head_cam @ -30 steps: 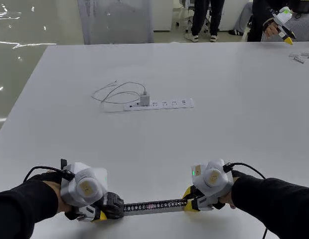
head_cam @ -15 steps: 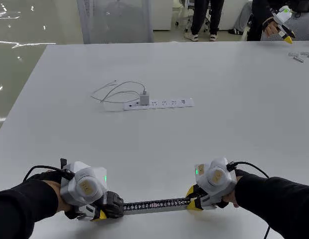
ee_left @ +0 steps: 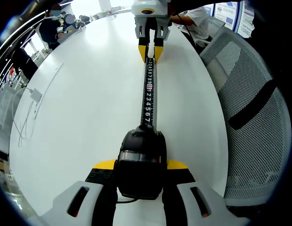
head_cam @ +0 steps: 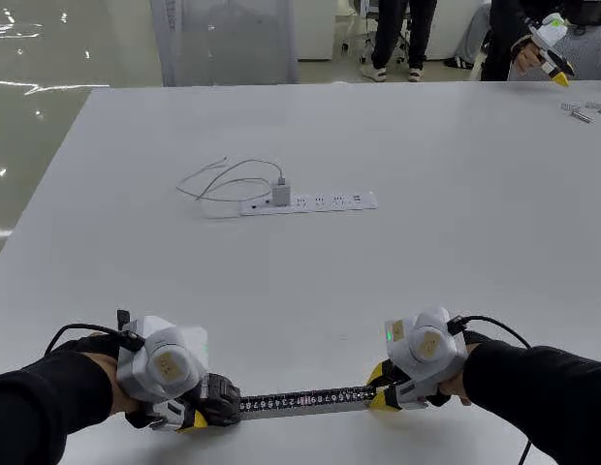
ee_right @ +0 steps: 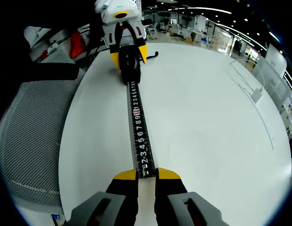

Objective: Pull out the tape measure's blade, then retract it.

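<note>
A black tape measure case [ee_left: 141, 160] sits between the yellow-tipped jaws of my left gripper [ee_left: 141, 165], which is shut on it; in the head view the case [head_cam: 221, 401] lies at the table's near edge beside the left gripper [head_cam: 189, 415]. Its blade [head_cam: 305, 399], printed with numbers, runs flat along the table to my right gripper [head_cam: 380, 387]. In the right gripper view the blade [ee_right: 138, 132] ends between the jaws of the right gripper [ee_right: 146, 175], shut on its tip. The far case [ee_right: 129, 61] appears there too.
A white power strip [head_cam: 315, 203] with a plugged-in charger [head_cam: 281, 194] and a looped cable [head_cam: 223, 179] lies mid-table. Small metal parts [head_cam: 580, 114] rest at the far right, where another person holds a gripper [head_cam: 548, 44]. A mesh chair [ee_left: 249, 108] stands beside the table.
My right gripper has moved further right along the near edge, drawing more blade out of the case. The left gripper and case have stayed in place.
</note>
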A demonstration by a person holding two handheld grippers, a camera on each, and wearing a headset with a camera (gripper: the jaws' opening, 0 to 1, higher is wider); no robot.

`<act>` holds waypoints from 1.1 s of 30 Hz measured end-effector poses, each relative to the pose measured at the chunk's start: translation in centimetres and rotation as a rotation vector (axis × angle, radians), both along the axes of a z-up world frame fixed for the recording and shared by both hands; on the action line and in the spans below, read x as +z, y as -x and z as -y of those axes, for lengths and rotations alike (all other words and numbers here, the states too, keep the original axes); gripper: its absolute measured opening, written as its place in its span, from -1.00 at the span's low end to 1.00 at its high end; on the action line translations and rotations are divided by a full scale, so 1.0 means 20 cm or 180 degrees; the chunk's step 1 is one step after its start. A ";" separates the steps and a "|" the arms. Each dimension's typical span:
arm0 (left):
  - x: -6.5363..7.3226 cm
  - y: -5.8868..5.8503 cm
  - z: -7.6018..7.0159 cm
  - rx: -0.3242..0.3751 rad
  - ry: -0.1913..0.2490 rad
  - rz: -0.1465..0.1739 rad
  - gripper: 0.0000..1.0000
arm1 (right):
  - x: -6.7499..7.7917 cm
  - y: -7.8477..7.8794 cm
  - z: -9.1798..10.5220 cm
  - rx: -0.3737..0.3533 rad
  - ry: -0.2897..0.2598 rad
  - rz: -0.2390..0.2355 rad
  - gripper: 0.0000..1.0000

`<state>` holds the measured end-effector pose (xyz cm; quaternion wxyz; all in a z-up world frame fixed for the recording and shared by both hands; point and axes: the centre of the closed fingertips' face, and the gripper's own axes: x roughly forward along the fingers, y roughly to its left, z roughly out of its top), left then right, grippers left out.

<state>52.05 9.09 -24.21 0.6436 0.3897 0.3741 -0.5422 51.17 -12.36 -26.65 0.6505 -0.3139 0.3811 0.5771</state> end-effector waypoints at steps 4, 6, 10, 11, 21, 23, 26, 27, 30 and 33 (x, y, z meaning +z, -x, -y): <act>0.00 0.00 0.00 0.0002 0.0001 -0.0002 -0.38 | 0.00 0.00 0.01 -0.0007 0.0003 0.0011 -0.84; 0.00 0.00 0.00 -0.0001 -0.0002 -0.0002 -0.38 | 0.00 0.00 0.01 -0.0006 0.0004 0.0014 -0.84; 0.00 0.00 0.00 -0.0003 -0.0004 -0.0001 -0.38 | 0.00 0.00 0.03 -0.0010 0.0013 0.0017 -0.84; 0.00 0.00 0.00 -0.0003 -0.0003 -0.0002 -0.38 | 0.00 0.00 0.03 -0.0011 0.0014 0.0017 -0.84; 0.00 0.00 0.00 -0.0006 -0.0011 0.0003 -0.38 | 0.00 0.00 0.07 -0.0037 0.0028 0.0018 -0.84; 0.00 0.00 0.00 -0.0004 -0.0010 0.0003 -0.38 | 0.00 0.00 0.08 -0.0035 0.0039 0.0020 -0.84; 0.00 0.00 0.00 -0.0003 -0.0012 0.0001 -0.38 | 0.00 0.00 0.09 -0.0032 0.0052 0.0018 -0.84; 0.00 0.00 0.00 -0.0006 -0.0014 0.0002 -0.38 | 0.00 0.00 0.09 -0.0037 0.0052 0.0017 -0.84; 0.00 0.00 0.00 -0.0005 -0.0012 0.0002 -0.38 | 0.00 0.00 0.10 -0.0042 0.0055 0.0018 -0.84; 0.00 0.00 0.00 -0.0007 -0.0016 -0.0001 -0.38 | 0.00 0.00 0.11 -0.0050 0.0055 0.0016 -0.84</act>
